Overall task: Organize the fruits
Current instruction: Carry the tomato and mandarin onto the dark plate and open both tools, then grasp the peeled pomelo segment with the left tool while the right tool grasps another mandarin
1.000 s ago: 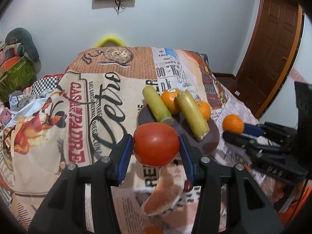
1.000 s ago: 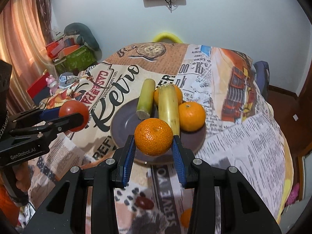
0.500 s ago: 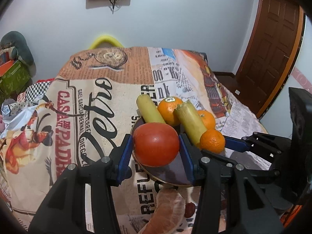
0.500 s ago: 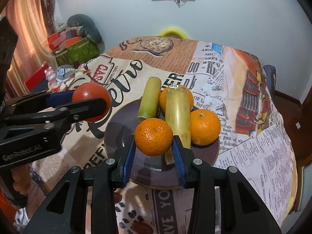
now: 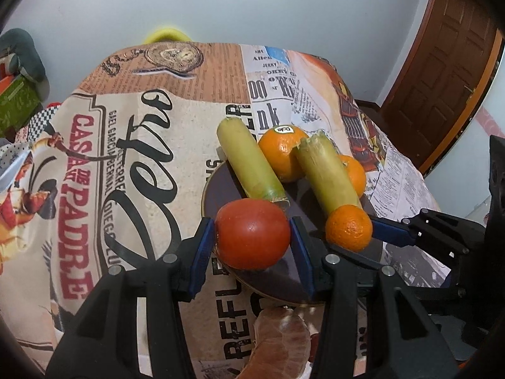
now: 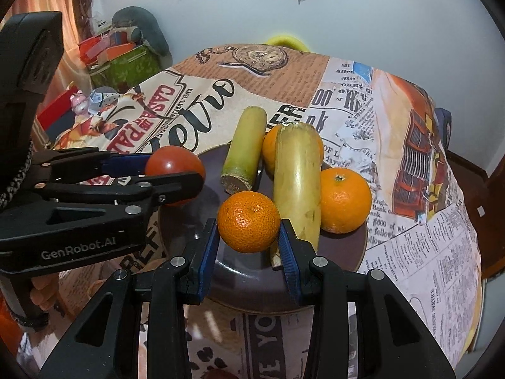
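My left gripper (image 5: 252,237) is shut on a red tomato (image 5: 252,233) and holds it over the near left rim of a dark round plate (image 5: 217,186). My right gripper (image 6: 248,232) is shut on a small orange (image 6: 248,221) and holds it over the plate's front part (image 6: 246,287). On the plate lie two yellow-green stalk pieces (image 6: 246,150) (image 6: 296,186) and two oranges (image 6: 344,195) (image 6: 270,150). The tomato (image 6: 175,165) also shows in the right wrist view, and the held orange (image 5: 348,228) in the left wrist view.
The table wears a printed newspaper-style cloth (image 5: 126,145). A peeled citrus segment (image 5: 277,344) lies in front of the plate. A brown door (image 5: 448,47) stands at the right; boxes and clutter (image 6: 123,57) at the far left; a yellow chair back (image 6: 284,41) behind the table.
Both grippers have moved forward over the plate with their fruit still held. The right gripper's orange now hangs beside the near end of the right stalk piece.
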